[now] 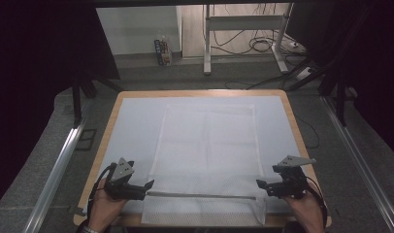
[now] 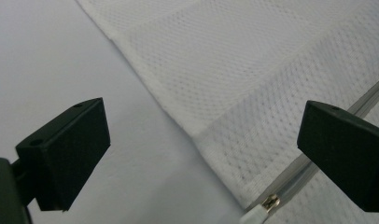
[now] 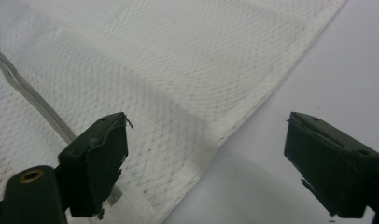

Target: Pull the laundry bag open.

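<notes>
High view: a white mesh bag (image 1: 207, 160) is being shown flat on the table's (image 1: 137, 121) sheet, its near end lying over the near edge.
Zipper (image 1: 202, 195): running between both grippers.
Left gripper (image 1: 147, 187): jaws spread, being held at the bag's left edge.
Right gripper (image 1: 261, 184): jaws spread at the right edge.
Open room: bare sheet either side.
</notes>
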`<state>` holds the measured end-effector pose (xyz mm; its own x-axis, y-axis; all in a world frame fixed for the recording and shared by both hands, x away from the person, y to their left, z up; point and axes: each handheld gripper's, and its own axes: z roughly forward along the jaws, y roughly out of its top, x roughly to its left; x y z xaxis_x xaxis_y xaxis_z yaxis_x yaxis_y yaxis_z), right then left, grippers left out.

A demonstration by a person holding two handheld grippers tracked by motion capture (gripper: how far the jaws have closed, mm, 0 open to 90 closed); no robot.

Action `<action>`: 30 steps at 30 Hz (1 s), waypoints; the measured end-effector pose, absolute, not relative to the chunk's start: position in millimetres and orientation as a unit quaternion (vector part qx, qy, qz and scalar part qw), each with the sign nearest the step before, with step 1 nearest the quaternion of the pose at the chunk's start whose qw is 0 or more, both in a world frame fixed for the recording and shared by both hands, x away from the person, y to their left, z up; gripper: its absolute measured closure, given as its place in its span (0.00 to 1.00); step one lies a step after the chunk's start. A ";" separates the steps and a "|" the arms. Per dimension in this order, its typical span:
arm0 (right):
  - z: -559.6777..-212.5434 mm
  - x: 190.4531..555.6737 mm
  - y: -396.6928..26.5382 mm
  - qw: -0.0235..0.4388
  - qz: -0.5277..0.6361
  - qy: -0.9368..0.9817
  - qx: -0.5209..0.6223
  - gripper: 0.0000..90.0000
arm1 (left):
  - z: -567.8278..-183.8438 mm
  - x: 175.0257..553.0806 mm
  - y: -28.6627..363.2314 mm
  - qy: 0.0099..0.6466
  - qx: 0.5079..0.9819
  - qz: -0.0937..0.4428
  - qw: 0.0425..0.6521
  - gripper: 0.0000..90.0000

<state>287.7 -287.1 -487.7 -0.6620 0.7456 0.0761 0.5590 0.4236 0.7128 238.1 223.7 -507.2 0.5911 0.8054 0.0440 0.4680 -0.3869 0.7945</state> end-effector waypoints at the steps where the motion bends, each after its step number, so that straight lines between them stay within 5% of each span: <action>1: -487.3 286.9 -287.4 0.126 0.370 0.833 0.391 0.10 | -507.4 237.2 226.1 0.397 0.804 0.221 0.384 0.02; 6: -489.9 282.8 -289.8 0.126 0.368 0.834 0.392 0.00 | -511.4 231.1 244.2 0.411 0.799 0.230 0.374 0.01; 15: -496.4 276.6 -307.3 0.128 0.357 0.822 0.425 0.00 | -525.3 219.9 275.6 0.453 0.781 0.233 0.362 0.01; 30: -508.4 279.8 -315.8 0.124 0.340 0.824 0.436 0.00 | -532.8 223.8 275.3 0.457 0.793 0.221 0.338 0.01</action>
